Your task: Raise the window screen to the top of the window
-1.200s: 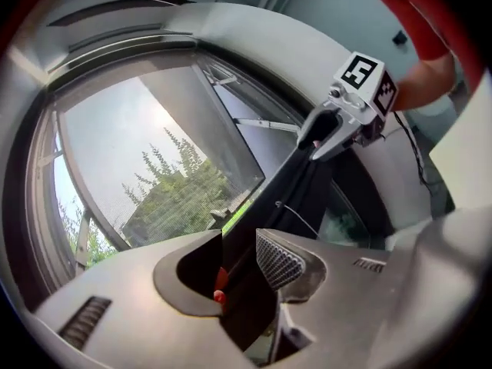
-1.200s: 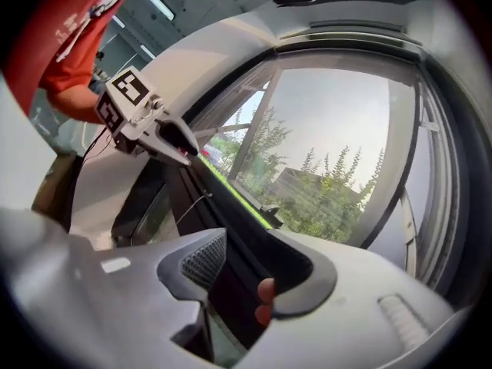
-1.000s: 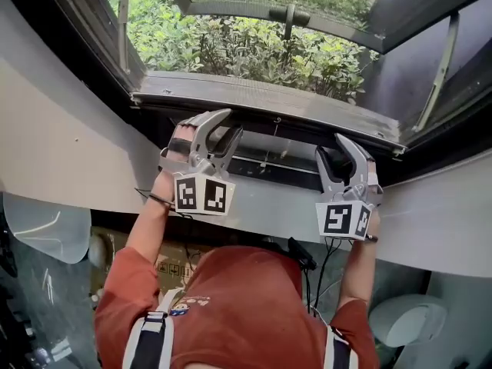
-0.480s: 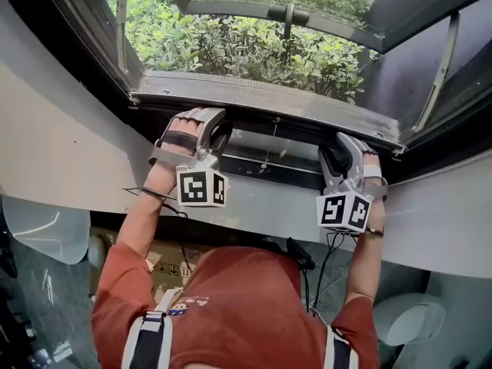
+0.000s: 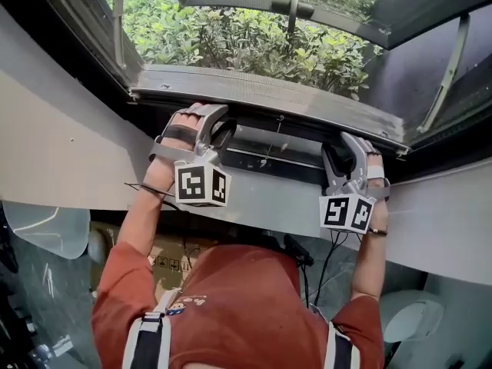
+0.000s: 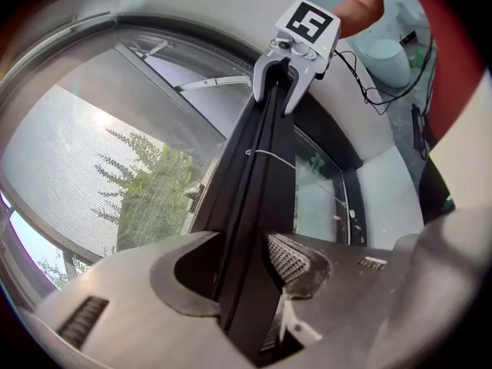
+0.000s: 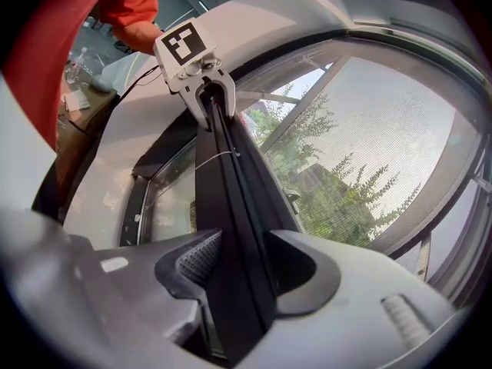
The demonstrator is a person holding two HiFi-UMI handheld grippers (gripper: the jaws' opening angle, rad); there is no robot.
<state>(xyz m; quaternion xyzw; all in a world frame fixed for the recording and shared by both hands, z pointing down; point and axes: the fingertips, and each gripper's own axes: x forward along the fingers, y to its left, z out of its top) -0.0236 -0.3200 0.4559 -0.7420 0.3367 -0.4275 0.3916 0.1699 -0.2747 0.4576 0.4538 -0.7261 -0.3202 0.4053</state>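
Hand-held grippers (image 5: 217, 125) (image 5: 344, 146), two, straddle one bar (image 6: 254, 206); left opening.

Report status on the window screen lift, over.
Left tongs opening, screen bar between them. Right tongs astride same bar, grip unclear. Bar down at sill; nothing blocking.

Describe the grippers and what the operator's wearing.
Left gripper and right gripper: grey curved two-jaw bodies with ridged pads, each carrying a white marker cube with black squares. Black cables trail from the right. Rust-red sleeves, dark shoulder straps. Left jaws are opening around the screen bar.
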